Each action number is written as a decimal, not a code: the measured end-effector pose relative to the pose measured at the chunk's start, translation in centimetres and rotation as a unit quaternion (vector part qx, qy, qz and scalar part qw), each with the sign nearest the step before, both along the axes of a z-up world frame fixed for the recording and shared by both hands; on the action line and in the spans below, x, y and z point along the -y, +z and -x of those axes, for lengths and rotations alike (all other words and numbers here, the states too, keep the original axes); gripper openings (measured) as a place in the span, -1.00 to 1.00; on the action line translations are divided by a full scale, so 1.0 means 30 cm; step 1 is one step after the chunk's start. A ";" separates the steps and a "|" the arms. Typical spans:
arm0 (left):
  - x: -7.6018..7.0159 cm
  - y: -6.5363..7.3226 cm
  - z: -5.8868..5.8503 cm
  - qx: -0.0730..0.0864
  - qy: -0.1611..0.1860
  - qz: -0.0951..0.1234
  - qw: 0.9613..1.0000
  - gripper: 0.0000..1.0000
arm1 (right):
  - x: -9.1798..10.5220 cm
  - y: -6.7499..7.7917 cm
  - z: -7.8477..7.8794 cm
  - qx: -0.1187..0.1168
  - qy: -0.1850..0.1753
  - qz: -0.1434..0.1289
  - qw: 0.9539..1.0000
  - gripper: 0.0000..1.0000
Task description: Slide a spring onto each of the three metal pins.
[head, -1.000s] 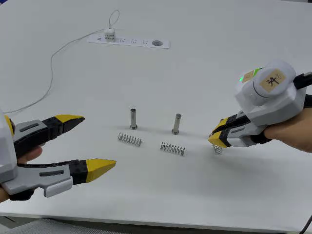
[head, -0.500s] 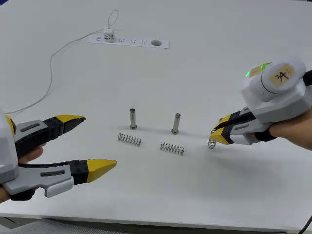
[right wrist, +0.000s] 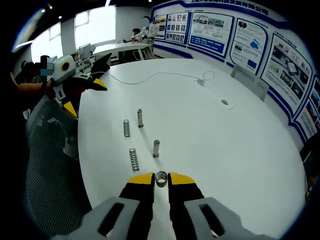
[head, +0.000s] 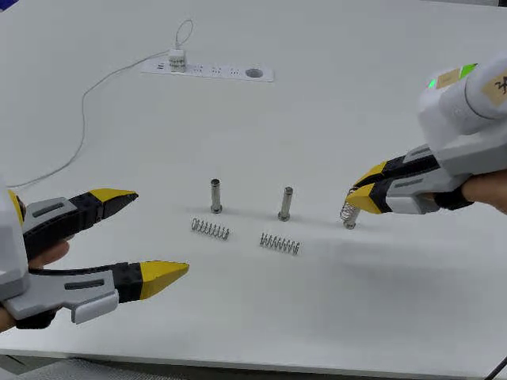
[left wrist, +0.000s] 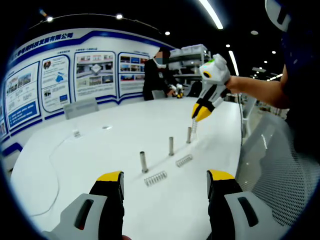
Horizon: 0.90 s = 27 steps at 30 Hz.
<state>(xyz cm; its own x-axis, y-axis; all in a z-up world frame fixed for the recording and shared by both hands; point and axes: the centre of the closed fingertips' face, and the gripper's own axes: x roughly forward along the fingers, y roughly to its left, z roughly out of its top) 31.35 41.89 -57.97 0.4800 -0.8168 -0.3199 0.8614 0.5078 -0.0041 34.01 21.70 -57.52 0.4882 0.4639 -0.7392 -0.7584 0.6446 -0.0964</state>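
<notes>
**Right gripper** (head: pixel 354 199): jaws nearly closed on the first spring (head: pixel 347 210), held upright at the right-hand pin (head: pixel 351 225). The spring appears to be partly over the pin; whether it is seated cannot be told.

**Left gripper** (head: pixel 161 231): jaws wide open, holding nothing, well apart from the parts.

**Outstanding:** the left-hand pin (head: pixel 215 195) and middle pin (head: pixel 286 203) stand bare on the table (head: pixel 238 127). The second spring (head: pixel 210 228) and third spring (head: pixel 280 243) lie flat just in front of them.

**Assessment:** first of three fittings in hand, none confirmed complete.
</notes>
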 end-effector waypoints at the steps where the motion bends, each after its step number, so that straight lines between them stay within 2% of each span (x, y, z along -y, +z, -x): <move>1: 0.000 0.000 0.000 0.000 0.000 0.000 1.000 0.38 | 0.002 0.009 -0.003 0.003 -0.001 -0.001 1.000 -0.77; 6: -0.002 0.002 0.000 0.001 0.001 0.001 1.000 0.38 | 0.021 0.051 -0.025 0.016 -0.009 -0.004 1.000 -0.77; 15: -0.004 0.002 0.001 0.001 0.002 0.001 1.000 0.38 | 0.068 0.068 -0.050 0.024 -0.027 0.001 0.999 -0.77; 19: -0.004 0.001 0.001 0.001 0.003 0.001 1.000 0.38 | 0.079 0.064 -0.056 0.023 -0.031 0.002 0.999 -0.77; 27: 0.000 -0.005 0.002 -0.001 0.001 0.000 1.000 0.38 | 0.093 0.018 -0.066 0.014 -0.040 -0.002 0.999 -0.77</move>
<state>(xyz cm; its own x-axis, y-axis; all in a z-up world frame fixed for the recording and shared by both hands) 31.29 41.90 -58.11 0.4812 -0.8160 -0.3204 0.8604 0.5097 -0.0059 35.99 18.90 -56.97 0.5445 0.4245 -0.7234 -0.7008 0.7041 -0.1143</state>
